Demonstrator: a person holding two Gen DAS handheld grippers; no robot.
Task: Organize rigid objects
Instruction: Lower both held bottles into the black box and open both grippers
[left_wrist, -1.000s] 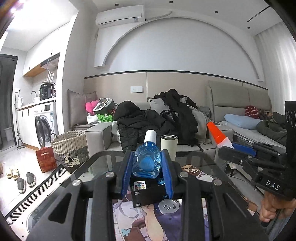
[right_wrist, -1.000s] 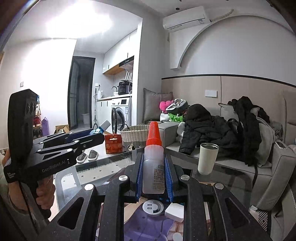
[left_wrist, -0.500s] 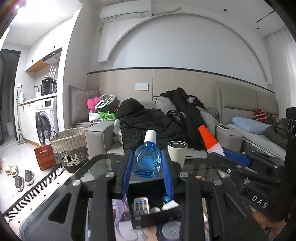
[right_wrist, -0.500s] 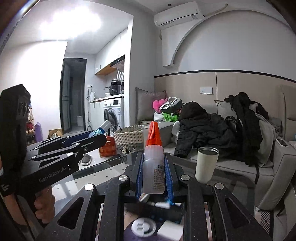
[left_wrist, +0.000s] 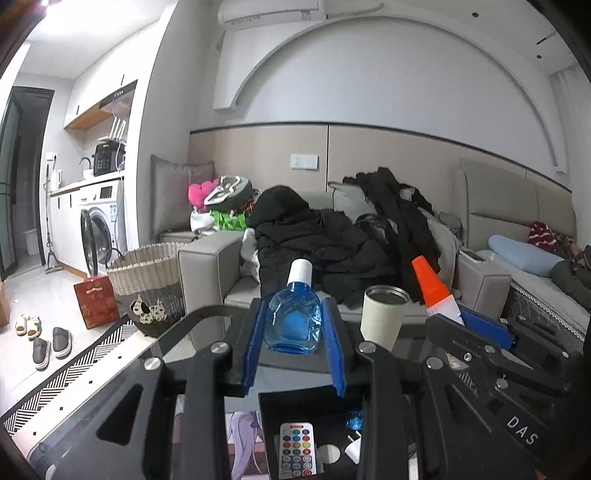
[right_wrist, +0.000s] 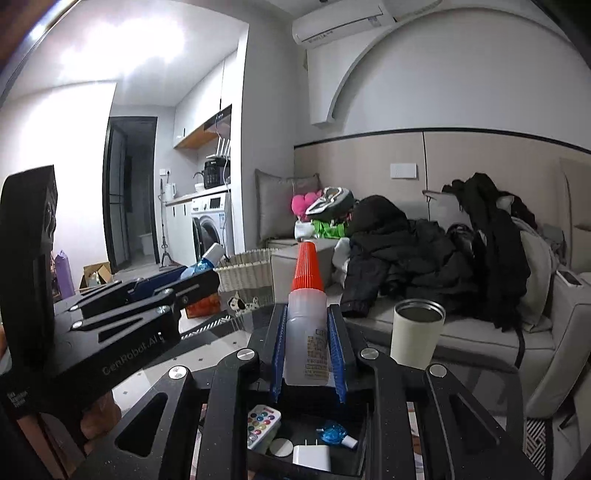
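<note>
My left gripper (left_wrist: 294, 328) is shut on a clear blue bottle (left_wrist: 294, 323) with a white cap, held upright above a black box (left_wrist: 314, 402). My right gripper (right_wrist: 307, 339) is shut on a white glue bottle (right_wrist: 306, 343) with an orange ribbed tip, held upright above the same black box (right_wrist: 314, 410). The box holds a small remote (left_wrist: 296, 454) with coloured buttons, a white charger (right_wrist: 312, 458), a small blue bottle (right_wrist: 334, 434) and a round disc (right_wrist: 280, 447). Each gripper shows in the other's view: the right one (left_wrist: 480, 332), the left one (right_wrist: 147, 295).
A cream tumbler (left_wrist: 382, 317) stands on the glass table (left_wrist: 122, 354) beyond the box. A grey sofa (left_wrist: 207, 266) piled with dark coats is behind. A wicker basket (left_wrist: 147, 284) and red bag (left_wrist: 96, 301) stand on the floor at left.
Both grippers have moved over the black box with their bottles still held. The box now lies directly under the fingers, closer in both views.
</note>
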